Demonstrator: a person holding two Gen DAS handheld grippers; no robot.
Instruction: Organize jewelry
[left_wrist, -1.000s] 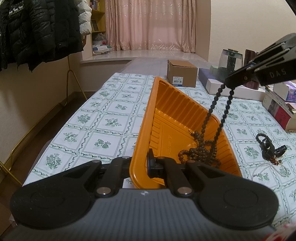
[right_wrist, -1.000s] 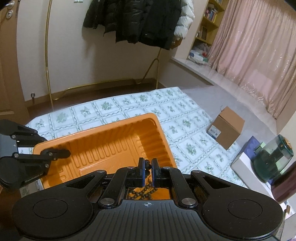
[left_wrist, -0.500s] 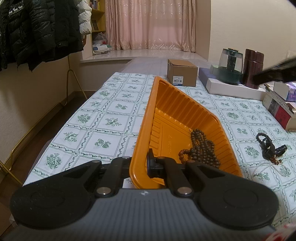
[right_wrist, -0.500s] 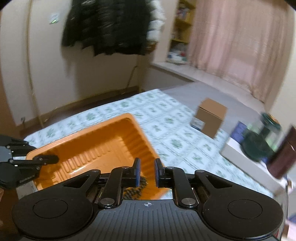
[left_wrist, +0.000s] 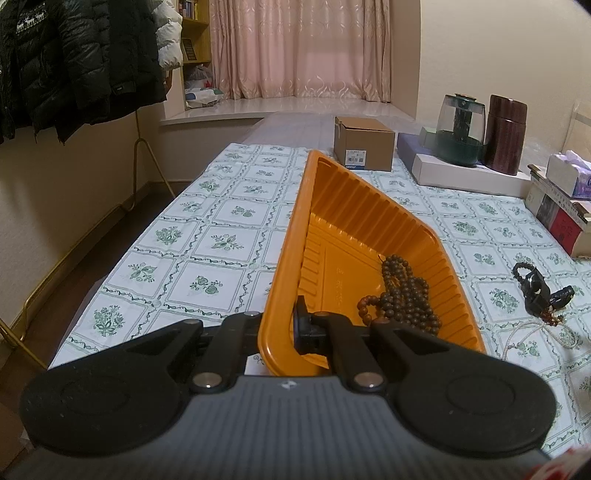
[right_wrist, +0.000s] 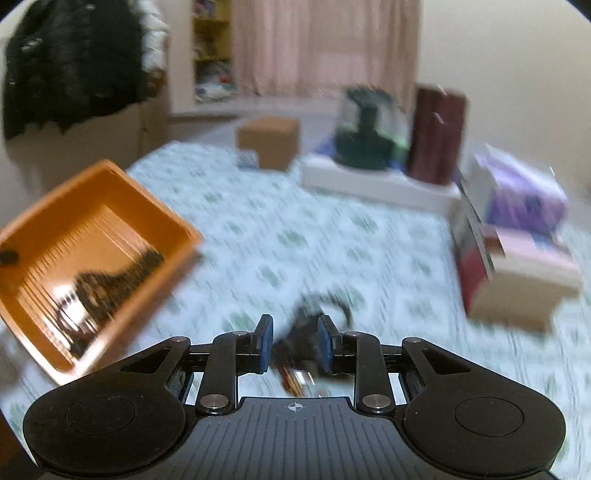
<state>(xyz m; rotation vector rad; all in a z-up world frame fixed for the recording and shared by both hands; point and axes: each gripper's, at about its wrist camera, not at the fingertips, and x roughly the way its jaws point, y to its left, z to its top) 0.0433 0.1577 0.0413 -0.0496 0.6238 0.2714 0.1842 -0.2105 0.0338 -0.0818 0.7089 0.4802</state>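
Left gripper (left_wrist: 286, 325): jaws pinched on the near rim of the orange tray (left_wrist: 354, 206), which sits tipped up on the floral-cloth counter (left_wrist: 221, 236). A brown wooden bead strand (left_wrist: 400, 295) lies heaped in the tray's low near corner.

Right gripper (right_wrist: 293, 343): jaws spread, nothing between the pads. The right wrist view is heavily motion-blurred. The gripper points down at a dark bead bracelet (right_wrist: 317, 317) on the counter; whether the pads touch it cannot be told.

In the left wrist view the same dark bracelet (left_wrist: 535, 288) lies well to the right of the tray, outside it, tangled with what looks like a black clasp or charm. Just beside it is a thin pale chain (left_wrist: 535, 332), also loose on the cloth.

Handling judgement:
- Bracelet: light, limp, no stiffness; it will sag and swing once lifted. Beads are hard, round, likely slippery against the pads.
- Best hold: across the string between beads, or on the bulkier dark clasp section, not on a single bead crown.
- Pale chain: very fine, likely to snag the bracelet and the cloth; separate lifts look safer.
- Tray: thin ribbed plastic, light, flexes at the rim; a firm pinch is needed to keep it tilted.
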